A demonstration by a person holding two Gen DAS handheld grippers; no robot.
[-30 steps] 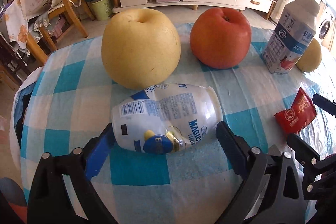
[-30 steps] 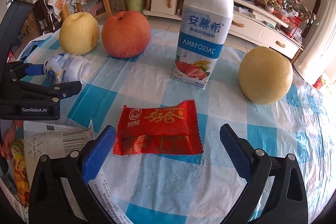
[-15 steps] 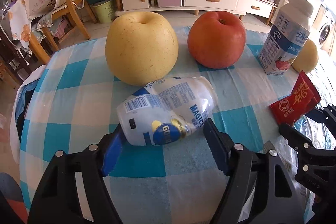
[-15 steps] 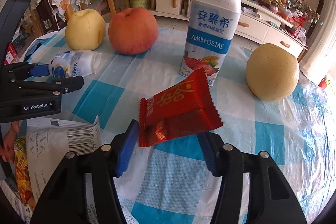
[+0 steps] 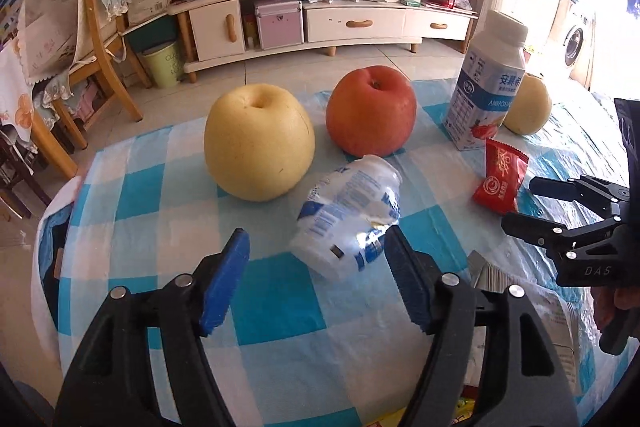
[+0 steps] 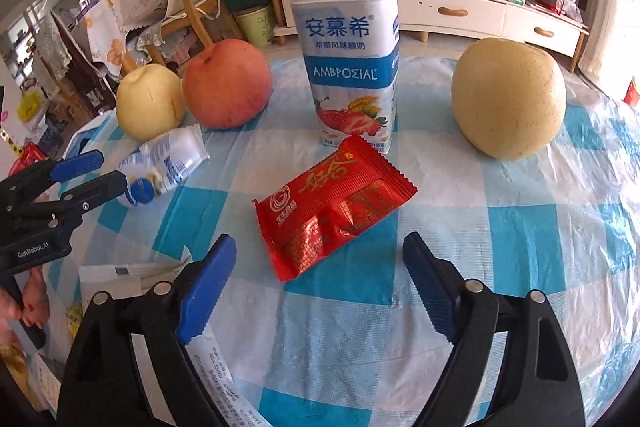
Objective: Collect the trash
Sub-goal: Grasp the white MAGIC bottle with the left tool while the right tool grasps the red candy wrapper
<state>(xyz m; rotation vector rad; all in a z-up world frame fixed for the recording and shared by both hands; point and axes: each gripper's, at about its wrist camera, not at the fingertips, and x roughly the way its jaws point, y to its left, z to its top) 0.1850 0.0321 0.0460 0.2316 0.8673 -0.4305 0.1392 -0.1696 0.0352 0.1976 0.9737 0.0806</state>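
You have two pieces of trash on the checked tablecloth [image 6: 520, 227]: one crushed small bottle [image 5: 348, 219] and one red wrapper [image 6: 332, 211]. In the left wrist view the bottle lies at centre, tipped against the right pad of your left gripper [image 5: 316, 279]; the other pad stands clear of it, and the jaws are opening. In the right wrist view the wrapper lies flat at centre, just ahead of your right gripper [image 6: 316, 287], whose jaws are opening wide with nothing pressed between them.

Behind stand two yellow pears [image 6: 508, 99] (one far left, one right), one red apple [image 6: 228, 83] and one upright yogurt carton [image 6: 348, 39], touching the wrapper's far corner. Bare cloth lies lower right; the table's edge curves along the left.
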